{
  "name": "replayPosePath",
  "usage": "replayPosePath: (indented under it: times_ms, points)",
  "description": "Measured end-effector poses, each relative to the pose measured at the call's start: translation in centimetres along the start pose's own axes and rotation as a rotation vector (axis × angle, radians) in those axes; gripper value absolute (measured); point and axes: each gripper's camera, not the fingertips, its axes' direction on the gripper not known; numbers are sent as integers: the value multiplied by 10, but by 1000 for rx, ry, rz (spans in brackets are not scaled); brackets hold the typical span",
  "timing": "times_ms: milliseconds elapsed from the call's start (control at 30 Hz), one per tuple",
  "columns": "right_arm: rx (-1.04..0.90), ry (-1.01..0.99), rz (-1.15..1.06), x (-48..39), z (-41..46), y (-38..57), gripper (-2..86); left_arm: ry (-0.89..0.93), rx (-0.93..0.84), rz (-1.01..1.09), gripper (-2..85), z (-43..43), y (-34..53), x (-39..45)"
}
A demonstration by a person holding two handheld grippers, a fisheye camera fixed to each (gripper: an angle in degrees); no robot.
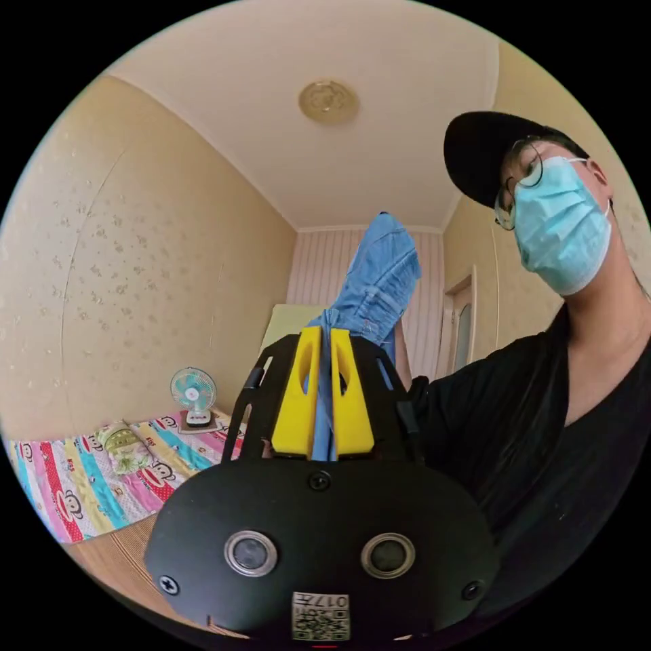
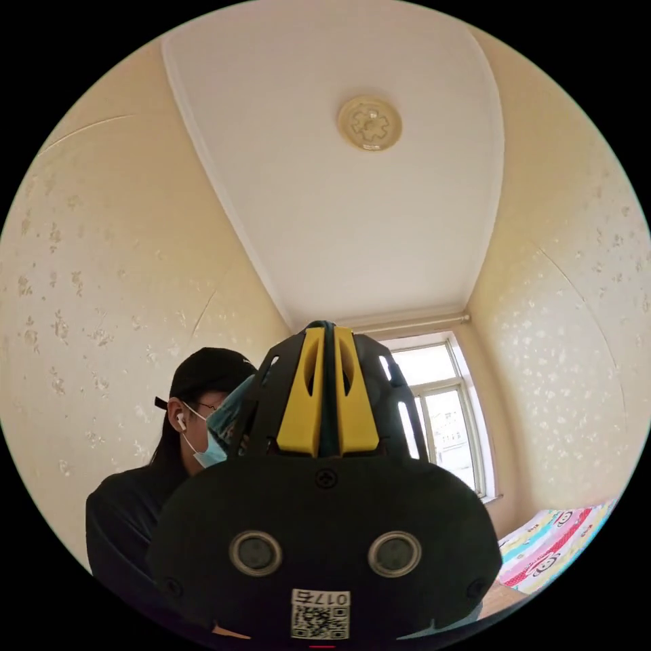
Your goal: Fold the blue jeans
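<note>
Up toward the ceiling [image 1: 271,88] both cameras tilt, a person [image 1: 536,380] in black just beside the left gripper [image 1: 324,400], whose yellow jaws are pressed together on a fold of the blue jeans [image 1: 376,278] rising beyond them. On the bed's patterned quilt [image 1: 81,488], a small fan [image 1: 193,393] stands at the far edge. The right gripper [image 2: 325,400] pinches a dark strip of cloth too, jaws nearly closed.

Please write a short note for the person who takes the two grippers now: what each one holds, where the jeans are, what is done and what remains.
Left gripper: shut on the blue jeans, denim bunched beyond the jaws, raised in the air.
Right gripper: jaws near closed on a thin strip of dark cloth, apparently the jeans too.
Done: jeans lifted with both grippers.
Left: no fold is visible; lay them on the patterned bed sheet and fold.
</note>
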Motion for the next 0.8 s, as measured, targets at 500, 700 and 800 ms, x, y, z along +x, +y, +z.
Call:
replayPosePath:
  times_ms: [500, 700, 800]
  points:
    - [-535, 1229, 70, 363, -14, -113, 25, -623, -22, -284, 6, -32, -212, -283]
    - [-884, 1466, 157, 538, -112, -40, 26, -1000, -469, -624, 46, -38, -139, -495]
    - [-994, 1353, 301, 552, -192, 33, 29, -917, -563, -654, 50, -65, -38, -520]
